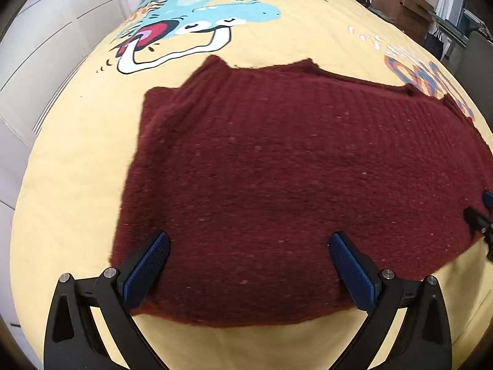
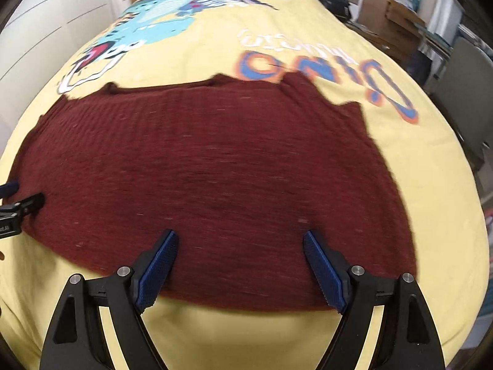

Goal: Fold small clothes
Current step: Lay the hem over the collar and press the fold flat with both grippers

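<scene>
So there's a big bed (image 1: 77,185) with a yellow cartoon-dino sheet, and spread flat across the near half of it is a dark red knit sweater (image 1: 292,169). It's ribbed, a bit fuzzy, speckled with pale lint, and lying face-flat with its bottom hem toward the cameras; the collar end is on the far side, and it looks like a sleeve is folded in at the left edge in the left view. The left tool (image 1: 249,265) is tipped steeply down over the hem's left part, jaws spread wide, blue pads either side of bare knit and gripping nothing. The right tool (image 2: 240,265) sits the same way over the hem's right part, also wide open with nothing pinched; its view is a bit smeared. Each tool shows at the edge of the other's view, so they're side by side along the hem. A strip of bare yellow sheet runs in front of the hem, and there's lots of open sheet past the collar. White cupboards (image 1: 46,46) line the left of the bed, with boxes and clutter (image 2: 400,15) on the right.
</scene>
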A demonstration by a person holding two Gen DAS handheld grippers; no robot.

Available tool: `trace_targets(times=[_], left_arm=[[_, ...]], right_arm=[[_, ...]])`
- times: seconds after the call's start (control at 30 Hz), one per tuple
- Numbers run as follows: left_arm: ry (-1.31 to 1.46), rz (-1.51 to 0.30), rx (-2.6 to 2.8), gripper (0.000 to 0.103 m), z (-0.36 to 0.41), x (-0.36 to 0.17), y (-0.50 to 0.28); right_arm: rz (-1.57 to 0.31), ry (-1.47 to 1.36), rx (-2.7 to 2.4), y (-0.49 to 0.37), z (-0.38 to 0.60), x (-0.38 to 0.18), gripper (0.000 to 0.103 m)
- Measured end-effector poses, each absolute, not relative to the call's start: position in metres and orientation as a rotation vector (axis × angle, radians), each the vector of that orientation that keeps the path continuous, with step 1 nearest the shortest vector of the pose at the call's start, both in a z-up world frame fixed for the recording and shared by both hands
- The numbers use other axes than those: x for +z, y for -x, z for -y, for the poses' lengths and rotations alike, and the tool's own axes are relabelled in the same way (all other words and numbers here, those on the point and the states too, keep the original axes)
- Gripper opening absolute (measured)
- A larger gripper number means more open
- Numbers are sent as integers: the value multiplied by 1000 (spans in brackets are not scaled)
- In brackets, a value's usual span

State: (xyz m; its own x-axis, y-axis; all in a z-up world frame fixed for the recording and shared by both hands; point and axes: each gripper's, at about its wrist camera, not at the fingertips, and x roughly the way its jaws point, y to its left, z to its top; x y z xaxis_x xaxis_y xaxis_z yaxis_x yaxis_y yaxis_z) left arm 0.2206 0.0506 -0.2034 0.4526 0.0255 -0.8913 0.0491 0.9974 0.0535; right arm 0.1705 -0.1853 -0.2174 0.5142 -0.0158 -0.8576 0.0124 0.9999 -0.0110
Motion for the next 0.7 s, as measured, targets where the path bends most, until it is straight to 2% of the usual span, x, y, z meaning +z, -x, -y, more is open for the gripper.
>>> trace_targets(times=[0.07,0.13,0.7], left_arm=[[-77,-1101,-19,102,-53,-205,-221],[-61,-1114,-28,102,-57,-207,-219],[-22,-1136,-39,102,-62,-210,-224]], right_arm=[[-1034,-23,-36,-169,196,-219,86],[-1042,-40,-60,-167,206,-223,102],[-1051,-59,-64,-167,205,-223,102]])
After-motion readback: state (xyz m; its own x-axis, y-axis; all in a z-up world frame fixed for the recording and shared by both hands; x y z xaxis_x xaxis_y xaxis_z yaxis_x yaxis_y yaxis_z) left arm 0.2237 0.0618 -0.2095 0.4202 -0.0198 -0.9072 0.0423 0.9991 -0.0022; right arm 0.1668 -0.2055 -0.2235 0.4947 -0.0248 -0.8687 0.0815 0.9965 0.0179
